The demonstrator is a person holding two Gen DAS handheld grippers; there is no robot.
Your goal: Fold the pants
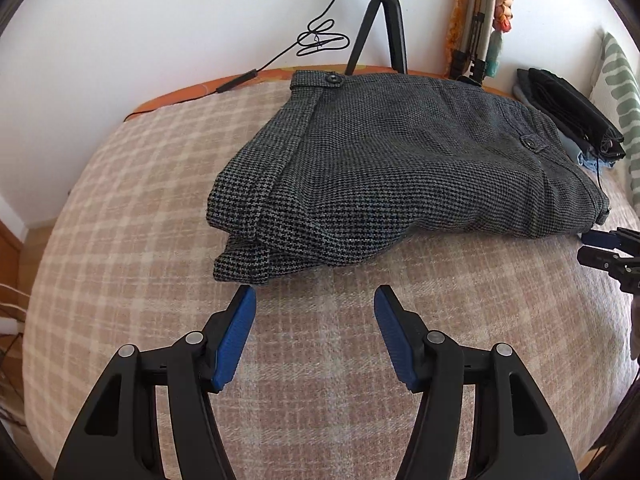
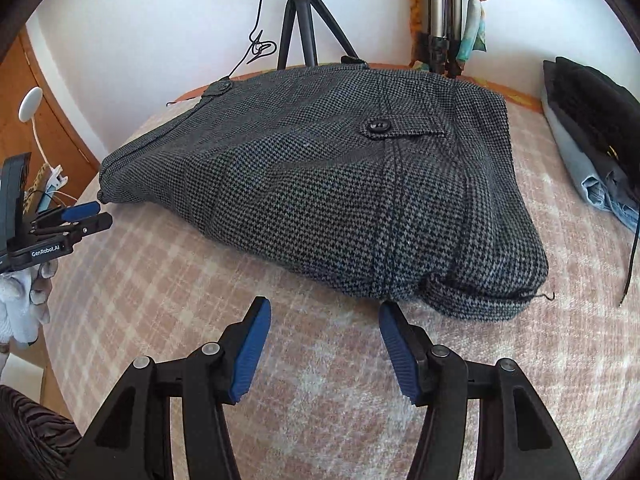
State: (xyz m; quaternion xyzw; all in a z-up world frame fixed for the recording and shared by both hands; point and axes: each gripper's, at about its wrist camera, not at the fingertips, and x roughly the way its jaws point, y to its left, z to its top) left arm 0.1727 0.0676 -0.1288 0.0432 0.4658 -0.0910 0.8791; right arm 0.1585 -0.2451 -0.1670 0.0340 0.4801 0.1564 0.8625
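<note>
Grey houndstooth pants (image 1: 400,168) lie folded in a thick bundle on the pink checked blanket (image 1: 160,200); they also show in the right wrist view (image 2: 320,192). My left gripper (image 1: 315,294) is open and empty, just short of the bundle's near left corner. My right gripper (image 2: 325,306) is open and empty, its right fingertip (image 2: 390,312) close to the bundle's near edge. The right gripper shows at the right edge of the left wrist view (image 1: 596,246), and the left gripper at the left of the right wrist view (image 2: 94,214).
A black tripod (image 1: 384,20) and a cable (image 1: 320,40) stand behind the bed at the wall. A stack of dark and blue folded clothes (image 2: 592,128) lies at the right. A second tripod (image 1: 476,20) leans in the corner. A wooden cabinet (image 2: 44,128) stands at the left.
</note>
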